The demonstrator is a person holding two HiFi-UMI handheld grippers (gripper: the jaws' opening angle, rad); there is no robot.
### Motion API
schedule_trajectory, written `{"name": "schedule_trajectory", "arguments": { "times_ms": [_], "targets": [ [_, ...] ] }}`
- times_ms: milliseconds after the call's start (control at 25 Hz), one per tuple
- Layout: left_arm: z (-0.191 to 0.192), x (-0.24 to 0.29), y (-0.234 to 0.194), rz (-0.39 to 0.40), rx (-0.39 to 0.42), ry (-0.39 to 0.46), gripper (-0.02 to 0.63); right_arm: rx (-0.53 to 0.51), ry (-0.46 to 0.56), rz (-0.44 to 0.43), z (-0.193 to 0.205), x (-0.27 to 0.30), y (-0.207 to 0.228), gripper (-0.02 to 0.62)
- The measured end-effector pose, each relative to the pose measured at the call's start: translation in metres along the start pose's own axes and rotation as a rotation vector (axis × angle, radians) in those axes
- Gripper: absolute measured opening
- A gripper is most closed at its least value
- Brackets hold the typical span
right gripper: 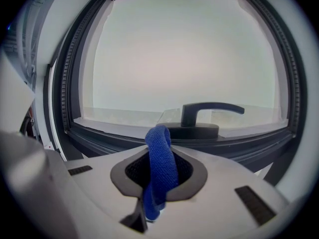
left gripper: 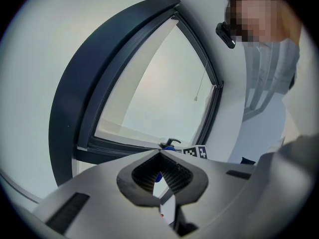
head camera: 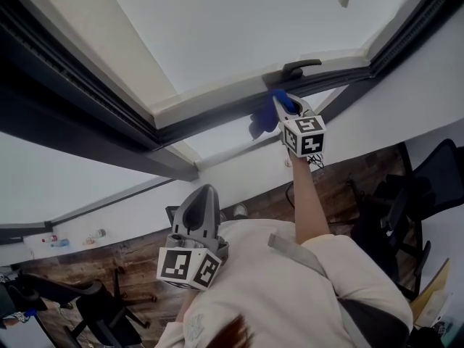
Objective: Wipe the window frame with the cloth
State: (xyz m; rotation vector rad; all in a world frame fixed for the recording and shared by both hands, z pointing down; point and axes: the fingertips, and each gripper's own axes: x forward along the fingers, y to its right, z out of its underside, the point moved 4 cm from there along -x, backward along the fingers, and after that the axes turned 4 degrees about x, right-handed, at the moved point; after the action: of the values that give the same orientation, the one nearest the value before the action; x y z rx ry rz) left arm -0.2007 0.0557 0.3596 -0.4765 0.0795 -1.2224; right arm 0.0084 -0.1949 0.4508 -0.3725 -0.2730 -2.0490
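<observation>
The right gripper (head camera: 284,106) was raised to the window frame (head camera: 217,113), its jaws closed tight on a blue cloth (right gripper: 160,158). A folded loop of the cloth stood out past the jaw tips, and the loose end hung below them. That loop sat at the frame's lower rail, just beside the handle (right gripper: 212,108), on the handle's left in the right gripper view. The head view put the cloth against the dark rail, but neither view showed plainly whether it pressed on it.

The left gripper (left gripper: 160,156) was held low, near the person's chest and well apart from the frame. Its jaws met at the tips with nothing between them; the blue glimpsed through their gap was the far-off cloth.

As for progress, the cloth was in hand and brought to the frame, so the wiping stroke itself seemed to be the step in hand. No rail looked visibly cleaner than another, so how much had been wiped could not be judged. The side rails, the top rail and the corners probably remained.
</observation>
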Motion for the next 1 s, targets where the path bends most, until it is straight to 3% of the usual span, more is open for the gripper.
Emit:
{"name": "schedule_trajectory", "arguments": {
  "times_ms": [600,1000],
  "targets": [
    [-0.002,-0.008,-0.01,-0.028,0.0,0.0,0.005,0.056,0.037,0.052,0.001,-0.005,0.027,0.049],
    [-0.003,-0.019,-0.013,0.0,0.011,-0.009,0.005,0.078,0.022,0.156,0.0,-0.008,0.036,0.049]
  ]
}}
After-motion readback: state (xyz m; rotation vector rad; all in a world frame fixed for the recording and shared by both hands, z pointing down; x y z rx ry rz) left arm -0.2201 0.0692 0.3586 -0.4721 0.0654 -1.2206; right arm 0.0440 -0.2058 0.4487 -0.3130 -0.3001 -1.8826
